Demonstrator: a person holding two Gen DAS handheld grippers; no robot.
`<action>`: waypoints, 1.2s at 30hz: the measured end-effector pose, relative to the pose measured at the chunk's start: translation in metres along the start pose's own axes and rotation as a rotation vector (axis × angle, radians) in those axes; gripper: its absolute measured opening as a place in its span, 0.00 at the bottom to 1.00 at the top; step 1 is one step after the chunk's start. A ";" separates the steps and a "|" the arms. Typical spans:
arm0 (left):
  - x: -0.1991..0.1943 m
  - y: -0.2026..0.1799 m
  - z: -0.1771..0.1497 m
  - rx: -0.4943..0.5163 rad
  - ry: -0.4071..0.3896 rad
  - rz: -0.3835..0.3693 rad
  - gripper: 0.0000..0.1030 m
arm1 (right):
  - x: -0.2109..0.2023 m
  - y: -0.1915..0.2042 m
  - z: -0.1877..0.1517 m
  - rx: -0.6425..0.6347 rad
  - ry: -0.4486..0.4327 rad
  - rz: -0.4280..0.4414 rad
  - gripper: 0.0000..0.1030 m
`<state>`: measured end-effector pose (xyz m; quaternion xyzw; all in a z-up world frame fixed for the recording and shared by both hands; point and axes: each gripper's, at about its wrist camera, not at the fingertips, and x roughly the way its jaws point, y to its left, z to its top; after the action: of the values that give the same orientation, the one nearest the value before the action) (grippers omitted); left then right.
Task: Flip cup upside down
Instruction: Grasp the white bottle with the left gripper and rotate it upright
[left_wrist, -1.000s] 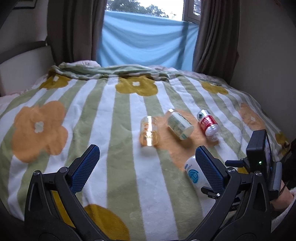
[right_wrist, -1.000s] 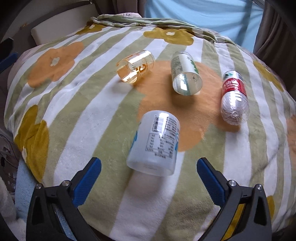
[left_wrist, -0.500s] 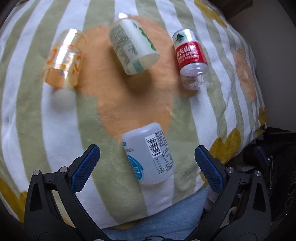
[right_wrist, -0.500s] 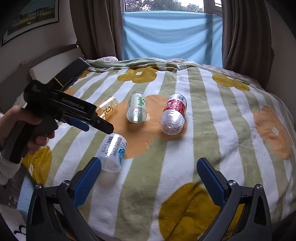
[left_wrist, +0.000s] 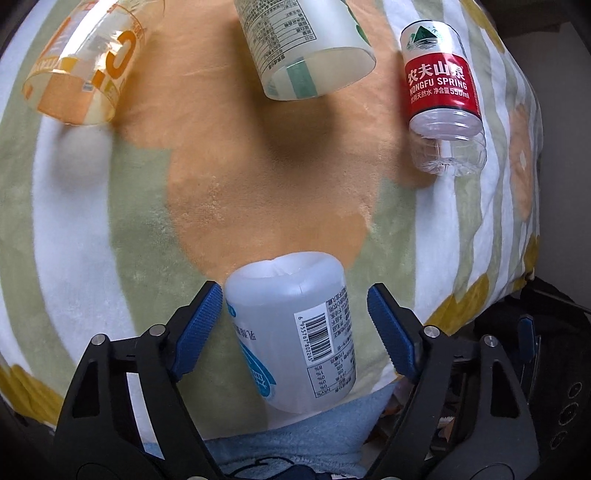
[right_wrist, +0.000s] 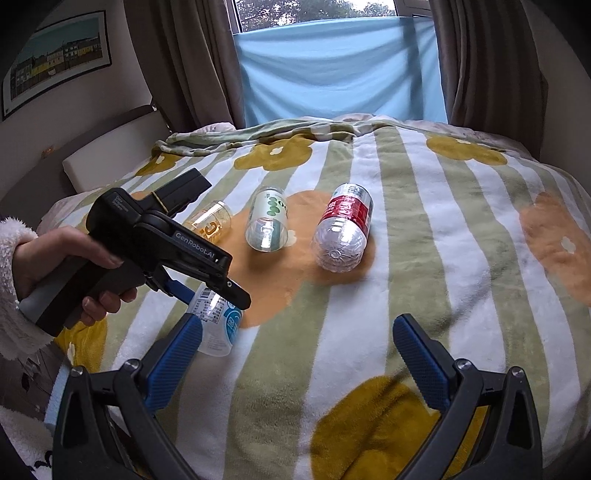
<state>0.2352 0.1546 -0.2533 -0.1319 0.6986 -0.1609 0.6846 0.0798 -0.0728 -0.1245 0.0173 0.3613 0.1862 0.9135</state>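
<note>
A white translucent cup (left_wrist: 295, 332) with a barcode label lies on its side near the bed's front edge; it also shows in the right wrist view (right_wrist: 218, 321). My left gripper (left_wrist: 295, 317) is open, its jaws straddling the cup, the left pad (left_wrist: 199, 325) close to the cup's side and the right pad (left_wrist: 391, 332) a little apart. In the right wrist view the left gripper (right_wrist: 207, 291) reaches down over the cup. My right gripper (right_wrist: 295, 365) is open and empty above the blanket, right of the cup.
On the striped flower blanket (left_wrist: 92, 221) lie an orange cup (left_wrist: 81, 66), a green-labelled cup (left_wrist: 306, 48) and a red-labelled bottle piece (left_wrist: 439, 92). The bed's edge with a blue towel (left_wrist: 295, 435) is just below the cup. Headboard (right_wrist: 110, 147) at left.
My left gripper has moved down and forward onto the white cup, its jaws narrowing around it. My right gripper has held nearly still.
</note>
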 end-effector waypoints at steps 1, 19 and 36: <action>0.002 -0.001 0.001 0.006 0.004 -0.001 0.60 | 0.001 0.000 0.000 0.000 0.002 0.002 1.00; -0.074 -0.010 -0.034 0.224 -0.447 -0.035 0.59 | 0.000 0.004 0.009 0.005 -0.032 0.022 1.00; -0.039 0.000 -0.082 0.274 -0.918 0.123 0.59 | -0.002 -0.003 -0.010 0.070 -0.025 0.059 1.00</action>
<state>0.1546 0.1741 -0.2164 -0.0564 0.3031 -0.1356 0.9416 0.0726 -0.0772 -0.1308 0.0624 0.3554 0.2002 0.9109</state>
